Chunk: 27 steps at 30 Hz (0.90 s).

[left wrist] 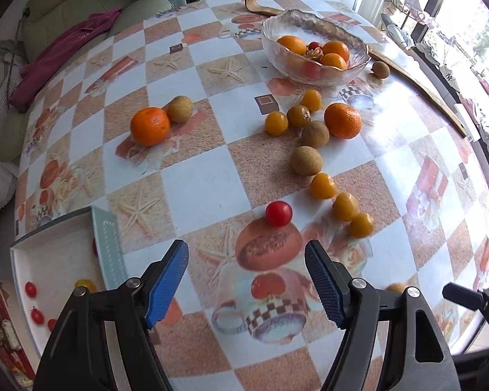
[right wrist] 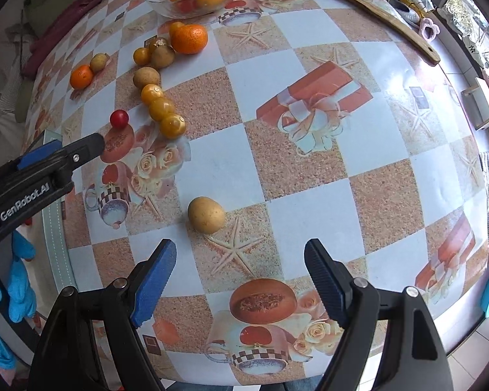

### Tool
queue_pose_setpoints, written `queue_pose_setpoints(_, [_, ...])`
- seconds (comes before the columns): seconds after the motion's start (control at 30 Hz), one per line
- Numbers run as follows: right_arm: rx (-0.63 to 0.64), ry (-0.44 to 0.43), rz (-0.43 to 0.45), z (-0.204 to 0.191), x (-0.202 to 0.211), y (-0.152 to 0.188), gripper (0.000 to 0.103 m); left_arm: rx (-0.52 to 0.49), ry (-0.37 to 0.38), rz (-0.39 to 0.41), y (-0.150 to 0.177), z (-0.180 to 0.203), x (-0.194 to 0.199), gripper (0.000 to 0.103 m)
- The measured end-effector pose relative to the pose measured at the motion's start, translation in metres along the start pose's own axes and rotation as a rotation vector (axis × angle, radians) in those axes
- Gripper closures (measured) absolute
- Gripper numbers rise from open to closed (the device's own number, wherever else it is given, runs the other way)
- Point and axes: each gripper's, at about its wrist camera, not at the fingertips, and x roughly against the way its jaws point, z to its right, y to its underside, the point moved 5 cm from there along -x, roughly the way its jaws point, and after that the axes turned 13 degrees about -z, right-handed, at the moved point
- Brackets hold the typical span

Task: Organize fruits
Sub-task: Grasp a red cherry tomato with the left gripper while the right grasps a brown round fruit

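My left gripper (left wrist: 246, 264) is open above the patterned table, nothing between its blue pads. A red cherry tomato (left wrist: 278, 213) lies just beyond its fingertips. A line of yellow tomatoes (left wrist: 322, 186) and brown longans (left wrist: 304, 160) runs toward a tangerine (left wrist: 342, 120) and a glass bowl (left wrist: 277, 29) holding tangerines. Another tangerine (left wrist: 150, 126) lies at the left with a longan beside it. My right gripper (right wrist: 239, 262) is open, also holding nothing. A lone longan (right wrist: 206, 214) lies just ahead of it, nearer its left finger. The left gripper (right wrist: 81, 150) shows at the left edge.
A white tray (left wrist: 62, 254) with a teal rim sits at the table's near left corner and holds red cherry tomatoes and a yellow one. A long wooden back scratcher (left wrist: 417, 83) lies along the far right side. A sofa with a magenta cloth (left wrist: 62, 55) stands behind the table. A blue-gloved hand (right wrist: 19, 277) holds the left gripper.
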Motion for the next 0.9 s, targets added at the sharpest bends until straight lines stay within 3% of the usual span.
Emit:
queue_pose_setpoints(0.23, [0.063, 0.001, 0.007, -0.020, -0.008, -0.011, 0.021, 0.022, -0.008, -0.025, -0.013, 0.000, -0.025, 0.028])
queue_pose_setpoints(0.33, [0.093, 0.002, 0.009, -0.029, -0.011, -0.016, 0.031, 0.031, -0.004, -0.021, -0.017, 0.000, -0.028, 0.028])
queue_pose_setpoints(0.47, [0.112, -0.008, -0.004, -0.039, -0.016, -0.021, 0.036, 0.023, -0.019, -0.012, -0.022, 0.006, -0.029, 0.028])
queue_pose_setpoints(0.67, [0.135, 0.018, -0.008, -0.047, -0.022, -0.024, 0.044, 0.001, 0.011, -0.003, -0.025, 0.017, -0.026, 0.053])
queue_pose_setpoints(0.77, [0.130, 0.026, -0.008, -0.052, -0.023, -0.027, 0.063, -0.004, 0.027, -0.001, -0.022, 0.022, -0.024, 0.069])
queue_pose_setpoints(0.8, [0.127, 0.028, -0.009, -0.052, -0.024, -0.027, 0.070, -0.006, 0.032, -0.002, -0.022, 0.023, -0.023, 0.079])
queue_pose_setpoints(0.9, [0.134, 0.015, -0.015, -0.050, -0.022, -0.028, 0.074, 0.001, 0.075, -0.011, -0.018, 0.023, -0.021, 0.082])
